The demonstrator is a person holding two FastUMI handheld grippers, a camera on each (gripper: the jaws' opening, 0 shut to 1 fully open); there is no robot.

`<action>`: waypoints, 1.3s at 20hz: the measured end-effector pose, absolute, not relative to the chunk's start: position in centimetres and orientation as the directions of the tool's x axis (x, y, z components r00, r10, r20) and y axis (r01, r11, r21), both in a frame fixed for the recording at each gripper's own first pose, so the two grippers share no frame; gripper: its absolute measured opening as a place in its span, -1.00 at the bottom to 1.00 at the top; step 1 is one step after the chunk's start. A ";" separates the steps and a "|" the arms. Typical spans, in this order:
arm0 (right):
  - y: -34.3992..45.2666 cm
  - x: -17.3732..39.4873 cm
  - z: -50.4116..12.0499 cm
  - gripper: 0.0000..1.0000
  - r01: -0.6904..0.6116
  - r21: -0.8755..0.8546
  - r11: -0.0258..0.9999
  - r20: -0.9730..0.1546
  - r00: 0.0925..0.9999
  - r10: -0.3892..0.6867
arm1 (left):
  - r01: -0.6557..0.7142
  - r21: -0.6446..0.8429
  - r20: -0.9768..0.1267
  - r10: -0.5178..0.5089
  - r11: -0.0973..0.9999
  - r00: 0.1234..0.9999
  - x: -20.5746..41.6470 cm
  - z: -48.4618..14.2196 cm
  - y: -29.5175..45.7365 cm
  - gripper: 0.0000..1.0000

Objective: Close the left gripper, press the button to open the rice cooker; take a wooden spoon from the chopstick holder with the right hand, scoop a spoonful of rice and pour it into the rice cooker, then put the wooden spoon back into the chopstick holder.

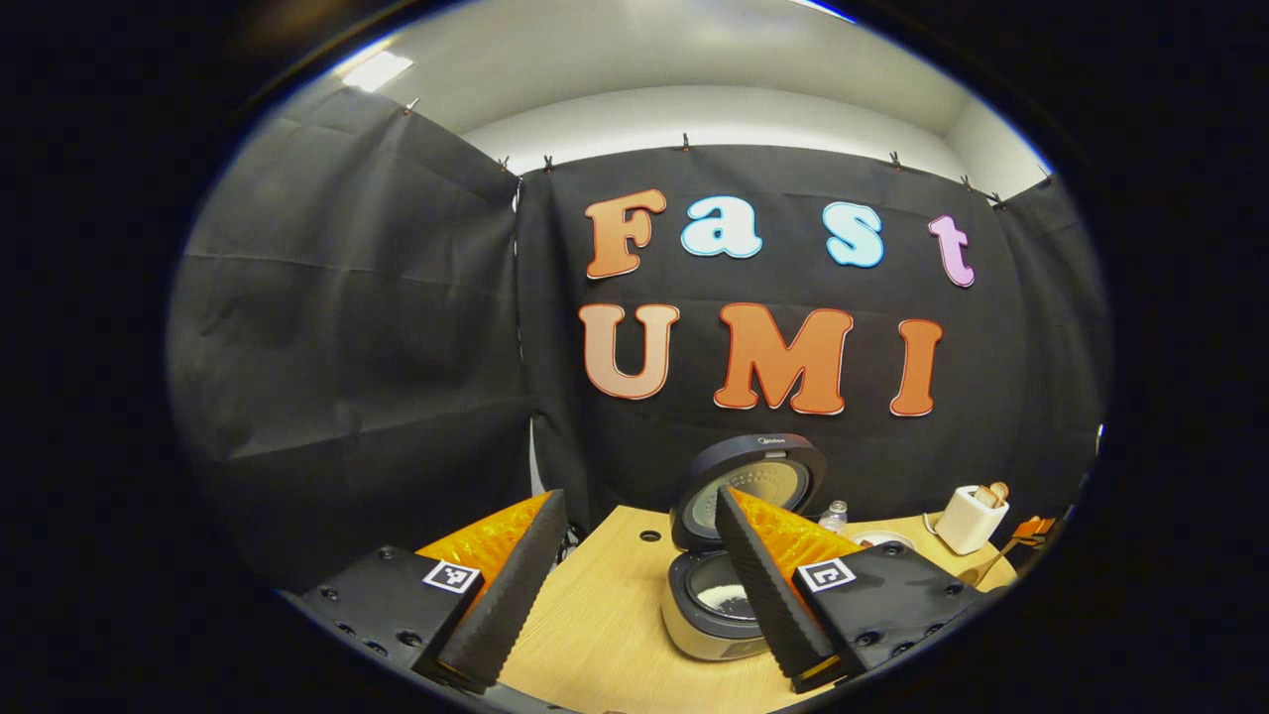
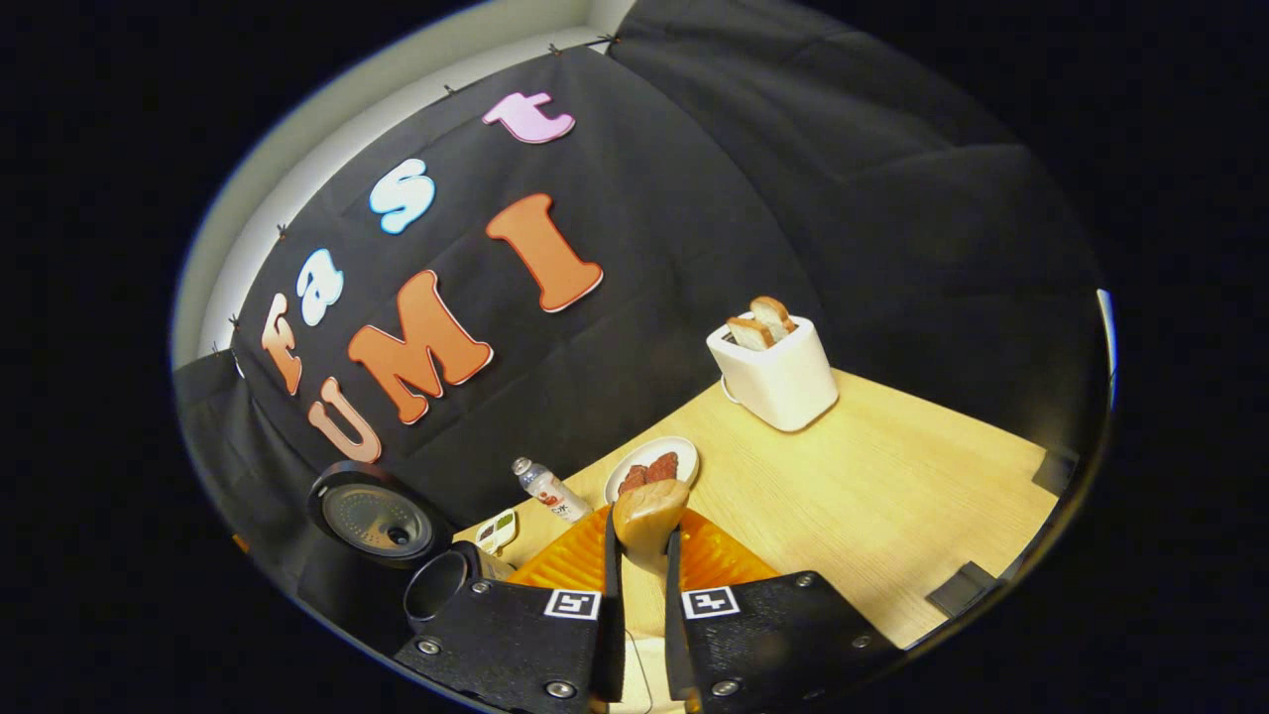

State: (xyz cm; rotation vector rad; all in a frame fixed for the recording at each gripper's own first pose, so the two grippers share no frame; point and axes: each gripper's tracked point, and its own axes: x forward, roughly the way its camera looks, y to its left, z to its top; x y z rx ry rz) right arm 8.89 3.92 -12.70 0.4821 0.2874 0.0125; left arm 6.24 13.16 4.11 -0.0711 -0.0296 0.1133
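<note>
So here's what we've got. Using the rice cooker (image 1: 716, 585) as our landmark: it sits on the wooden table (image 1: 595, 615) with its lid (image 1: 750, 484) flipped up and standing behind the pot, and in the left gripper view we can see a patch of white rice down in the dark inner pot. The left gripper (image 1: 644, 605) hangs in front of the cooker with its two fingers spread wide, nothing between them; one finger overlaps the cooker's front in that view.

Off to the right of the cooker, in the same view, we spot a small bottle (image 1: 834, 515), a plate (image 1: 880, 539) and a white toaster (image 1: 971, 518) with bread sticking out of the slots.

In the right gripper view, the right gripper (image 2: 641, 585) has its fingers pinched on the wooden spoon (image 2: 646, 516), gripping the handle with the bowl of the spoon poking out past the fingertips. We can't tell if there's any rice in the spoon bowl. From there the cooker's raised lid (image 2: 377, 518) is off to the left, with a dark cylindrical cup, probably the chopstick holder (image 2: 436, 587), just beside the cooker. The bottle (image 2: 548, 489) lies between the cooker and the plate (image 2: 651, 466), and the toaster (image 2: 775, 372) is farther out on the table.
</note>
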 end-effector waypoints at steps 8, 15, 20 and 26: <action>12.8 3.8 -9.4 -0.68 0.005 0.393 0.920 -0.189 0.979 0.075 | -0.018 -0.069 0.045 0.021 0.997 0.999 9.7 4.7 17.1 0.96; 18.3 2.4 -14.5 -0.69 0.019 0.199 0.980 -0.239 0.970 0.030 | -0.003 -0.030 0.049 0.004 1.000 0.999 11.1 4.5 19.7 1.00; 20.4 3.9 -18.4 -0.69 -0.009 0.046 0.999 -0.272 0.962 0.021 | -0.014 -0.022 0.038 0.015 1.000 0.999 10.8 4.3 20.7 1.00; 21.5 4.7 -22.5 -0.69 -0.019 -0.080 0.997 -0.303 0.953 -0.007 | -0.039 0.011 0.018 0.038 0.999 0.999 10.0 4.0 21.7 1.00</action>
